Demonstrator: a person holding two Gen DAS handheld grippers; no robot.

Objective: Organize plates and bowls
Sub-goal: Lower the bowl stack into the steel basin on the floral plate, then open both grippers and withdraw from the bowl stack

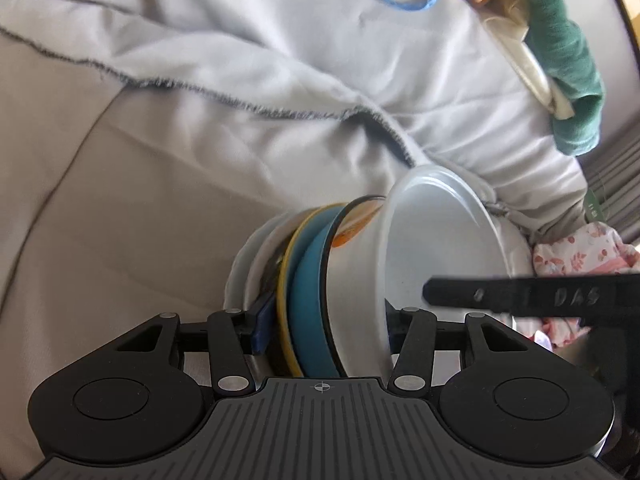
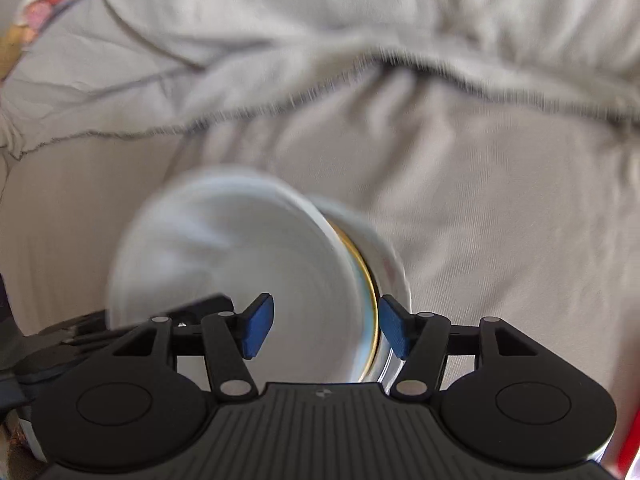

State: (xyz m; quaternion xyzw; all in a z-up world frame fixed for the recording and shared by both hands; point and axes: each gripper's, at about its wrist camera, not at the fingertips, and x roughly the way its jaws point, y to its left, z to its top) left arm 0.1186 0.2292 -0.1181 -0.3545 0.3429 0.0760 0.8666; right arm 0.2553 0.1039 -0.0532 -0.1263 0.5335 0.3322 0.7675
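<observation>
Left wrist view shows the left hand-held gripper (image 1: 322, 330) straddling a stack of plates and bowls (image 1: 320, 280) lying on a soft, wrinkled bedsheet (image 1: 120, 220); whether it pinches, I cannot tell. At 3 o'clock, the smooth white bowl (image 1: 436, 248) could slide off. The right hand-held gripper (image 2: 326, 328) spans its glossy rim, grip unclear.

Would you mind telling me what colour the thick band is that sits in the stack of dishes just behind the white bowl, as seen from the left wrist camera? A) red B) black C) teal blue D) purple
C: in the left wrist view, the thick band between the white bowl and a thin yellow rim is teal blue.
</observation>
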